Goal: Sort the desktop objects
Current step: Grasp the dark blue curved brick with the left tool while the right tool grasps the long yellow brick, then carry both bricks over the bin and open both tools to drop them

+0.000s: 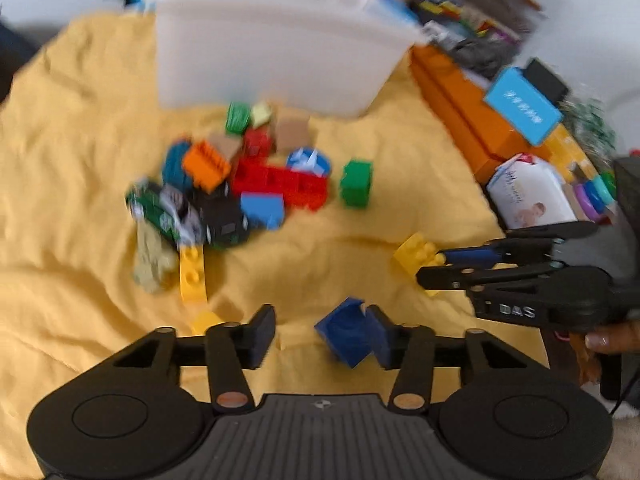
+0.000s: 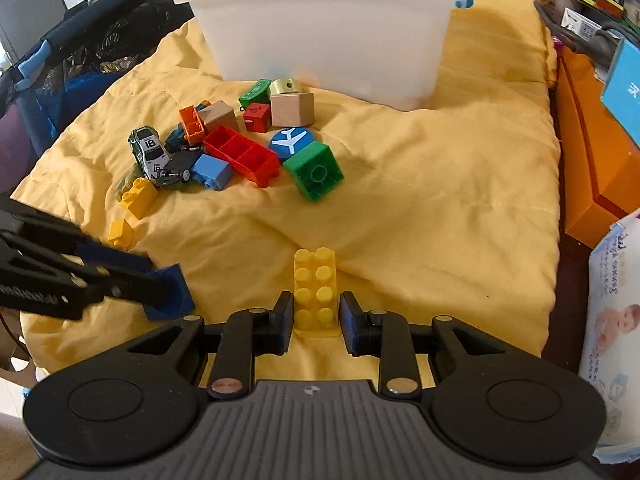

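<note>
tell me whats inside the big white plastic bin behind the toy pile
The white plastic bin stands on the yellow cloth, open-topped. Both cameras look at its side wall from below the rim, so its floor is hidden. Only upper inner wall shows; contents cannot be told.

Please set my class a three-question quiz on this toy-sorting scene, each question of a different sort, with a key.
1. True or false: the white tub stands beyond the toy pile.
2. What sits between the fingers of the right gripper? A) a spoon B) a yellow brick C) a ball
3. Fill in: the cloth under the toys is ____.
Key: 1 true; 2 B; 3 yellow.
</note>
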The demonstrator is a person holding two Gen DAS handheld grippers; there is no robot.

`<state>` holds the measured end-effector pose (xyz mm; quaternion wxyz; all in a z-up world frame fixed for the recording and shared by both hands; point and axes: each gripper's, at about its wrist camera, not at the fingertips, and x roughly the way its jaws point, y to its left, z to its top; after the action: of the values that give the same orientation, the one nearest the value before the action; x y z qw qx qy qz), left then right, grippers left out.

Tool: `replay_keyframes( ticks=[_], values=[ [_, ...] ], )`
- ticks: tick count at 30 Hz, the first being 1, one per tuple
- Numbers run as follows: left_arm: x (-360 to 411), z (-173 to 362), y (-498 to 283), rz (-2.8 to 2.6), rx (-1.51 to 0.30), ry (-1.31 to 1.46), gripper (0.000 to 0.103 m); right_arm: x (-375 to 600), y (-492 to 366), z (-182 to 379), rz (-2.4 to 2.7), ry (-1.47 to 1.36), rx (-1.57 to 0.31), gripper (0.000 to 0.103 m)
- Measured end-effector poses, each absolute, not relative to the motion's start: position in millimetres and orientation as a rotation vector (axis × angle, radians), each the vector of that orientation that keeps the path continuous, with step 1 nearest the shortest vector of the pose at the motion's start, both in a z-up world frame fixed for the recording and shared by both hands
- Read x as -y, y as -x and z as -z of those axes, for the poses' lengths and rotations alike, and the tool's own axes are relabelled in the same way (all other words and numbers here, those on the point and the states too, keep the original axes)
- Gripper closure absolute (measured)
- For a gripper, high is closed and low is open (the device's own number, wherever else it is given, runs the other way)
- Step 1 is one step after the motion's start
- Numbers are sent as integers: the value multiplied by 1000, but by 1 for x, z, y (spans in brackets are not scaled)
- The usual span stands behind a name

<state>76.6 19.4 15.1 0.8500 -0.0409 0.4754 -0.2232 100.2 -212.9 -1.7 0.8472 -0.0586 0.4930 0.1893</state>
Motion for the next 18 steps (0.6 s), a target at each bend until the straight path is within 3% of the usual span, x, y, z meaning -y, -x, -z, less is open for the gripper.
replay_keyframes(
  ticks=[9, 12, 14, 16, 18],
  values=[
    [26, -13, -56, 533, -883, -218, 42, 219, -90, -1, -422, 140, -1001, 71],
    [34, -1, -55, 535, -877, -282, 43, 216, -88, 0, -427, 155, -988, 64],
    [37, 8, -55, 545, -906, -287, 48, 213, -89, 4, -413, 171, -985, 62],
    [34, 13, -57, 527, -926, -258, 61, 212, -90, 8, -412, 183, -973, 62],
    [25, 11, -59, 512, -934, -177, 64, 212, -91, 14, -414, 193, -983, 63]
  ],
)
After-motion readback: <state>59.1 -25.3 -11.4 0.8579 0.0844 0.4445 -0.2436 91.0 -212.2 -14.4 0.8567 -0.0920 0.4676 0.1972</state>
